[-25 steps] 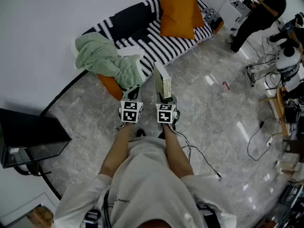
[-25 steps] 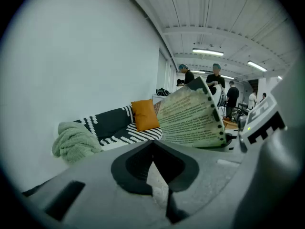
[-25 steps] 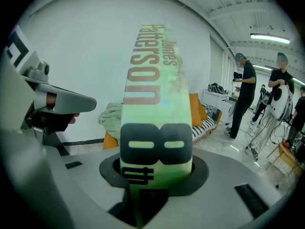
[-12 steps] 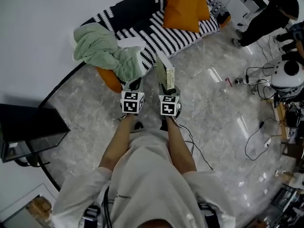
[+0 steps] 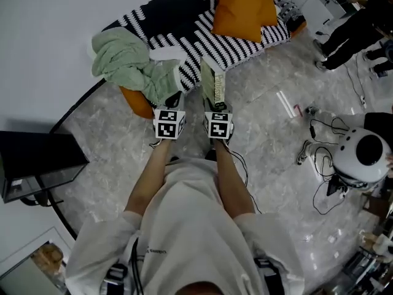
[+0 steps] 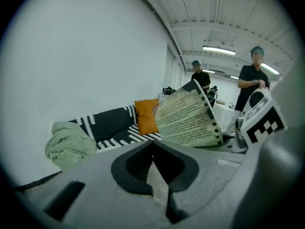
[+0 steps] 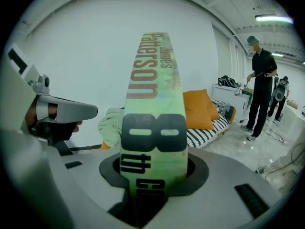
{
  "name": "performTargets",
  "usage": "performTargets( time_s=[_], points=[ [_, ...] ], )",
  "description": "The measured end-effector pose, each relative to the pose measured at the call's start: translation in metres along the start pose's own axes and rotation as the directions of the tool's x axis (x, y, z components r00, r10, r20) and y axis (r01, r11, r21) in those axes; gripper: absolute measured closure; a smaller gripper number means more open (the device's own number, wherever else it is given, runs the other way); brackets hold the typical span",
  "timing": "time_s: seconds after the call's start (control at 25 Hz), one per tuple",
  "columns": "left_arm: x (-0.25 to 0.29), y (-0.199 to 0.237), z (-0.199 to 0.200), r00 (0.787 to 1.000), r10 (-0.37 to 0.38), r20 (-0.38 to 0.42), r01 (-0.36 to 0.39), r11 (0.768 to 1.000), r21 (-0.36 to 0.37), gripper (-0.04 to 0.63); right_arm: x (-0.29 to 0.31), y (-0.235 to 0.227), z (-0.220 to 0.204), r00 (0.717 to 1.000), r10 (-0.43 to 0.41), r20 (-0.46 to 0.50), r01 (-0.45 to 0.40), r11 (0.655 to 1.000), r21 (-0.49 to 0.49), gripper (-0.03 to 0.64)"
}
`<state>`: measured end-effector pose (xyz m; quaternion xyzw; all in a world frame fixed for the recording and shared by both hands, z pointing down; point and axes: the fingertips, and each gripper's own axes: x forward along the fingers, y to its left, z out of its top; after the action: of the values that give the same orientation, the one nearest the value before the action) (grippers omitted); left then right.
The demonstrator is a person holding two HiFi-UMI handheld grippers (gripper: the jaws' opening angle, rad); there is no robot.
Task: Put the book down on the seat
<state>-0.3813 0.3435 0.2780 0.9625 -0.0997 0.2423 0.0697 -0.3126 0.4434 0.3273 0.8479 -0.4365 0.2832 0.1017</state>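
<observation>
Over the grey floor point(image 5: 264, 146), the right gripper point(image 5: 215, 107) clamped the book point(image 5: 213, 82), its long axis pointing toward the striped seat point(image 5: 184, 39); the left gripper point(image 5: 174, 99) was closed, empty.

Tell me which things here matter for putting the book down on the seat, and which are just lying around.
Part of the job:
- book, clamped upright in the right gripper
- striped sofa seat

Just lying about:
- green blanket and orange cushion on the sofa
- black cabinet
- cables on the floor
- white domed machine
</observation>
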Motion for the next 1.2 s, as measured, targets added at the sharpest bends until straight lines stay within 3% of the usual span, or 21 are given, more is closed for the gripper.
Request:
performTargets(
  time_s=[0.4,0.76,1.04,1.2],
  points=[
    [0.048,-0.035,0.021,0.998,0.062,-0.003,-0.062,0.998,-0.013,0.588,0.014,-0.057,0.011,0.998,0.06,-0.021,-0.061,0.998,-0.036,0.456],
    [0.098,-0.078,0.035,0.993,0.116,0.023,-0.114,0.99,-0.078,0.588,0.015,-0.111,0.0,0.991,0.122,-0.062,-0.13,0.982,-0.134,0.456],
    [0.123,-0.102,0.038,0.993,0.117,0.009,-0.116,0.992,-0.059,0.588,0.018,-0.156,-0.004,0.993,0.102,-0.059,-0.106,0.991,-0.076,0.456],
    [0.133,-0.098,0.039,0.992,0.129,0.0,-0.129,0.987,-0.096,0.588,0.018,-0.168,-0.007,0.992,0.101,-0.07,-0.107,0.99,-0.087,0.456]
  ],
)
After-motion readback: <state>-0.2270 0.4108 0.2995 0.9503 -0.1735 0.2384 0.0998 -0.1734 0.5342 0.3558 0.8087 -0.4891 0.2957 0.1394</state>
